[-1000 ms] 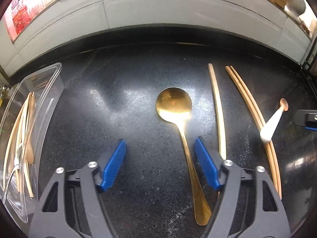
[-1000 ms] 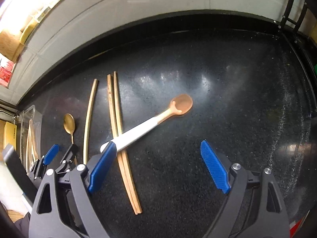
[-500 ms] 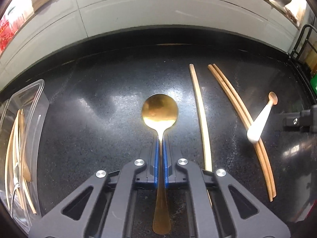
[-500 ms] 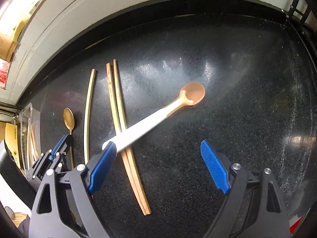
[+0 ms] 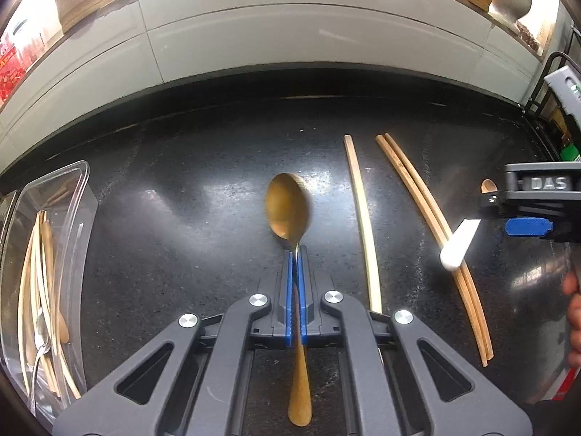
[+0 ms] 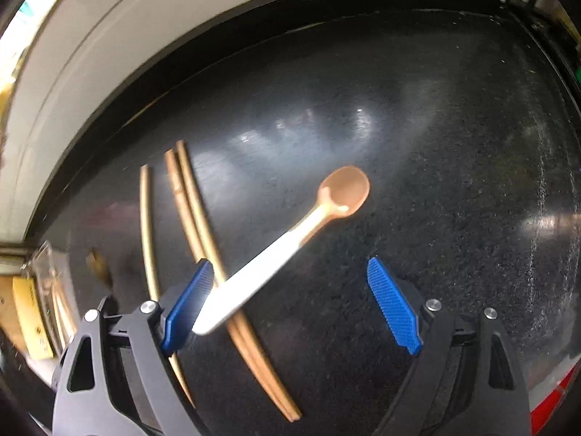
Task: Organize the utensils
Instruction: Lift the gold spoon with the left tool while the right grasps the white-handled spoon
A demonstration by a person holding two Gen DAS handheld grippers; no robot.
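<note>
My left gripper (image 5: 297,254) is shut on the thin neck of a gold spoon (image 5: 289,206), whose bowl now tilts on edge just above the black counter (image 5: 181,200); its handle runs back under the jaws. My right gripper (image 6: 287,272) stands open over a spoon with a white handle and pink bowl (image 6: 287,243); that handle lies across a pair of bamboo chopsticks (image 6: 196,203) and its end sits beside the left pad. In the left wrist view the same white handle (image 5: 459,247) and right gripper (image 5: 526,227) show at the right edge.
A clear plastic tray (image 5: 78,196) at the left holds several chopsticks and a metal utensil. A single pale chopstick (image 5: 363,214) lies between the gold spoon and the bamboo pair (image 5: 425,203). White tiled wall (image 5: 290,36) rises behind the counter. A hand (image 5: 573,312) shows at far right.
My left gripper closed on the gold spoon's neck and raised it slightly, the bowl turning on edge. The right gripper slid lower and closer over the white-handled spoon, still open.
</note>
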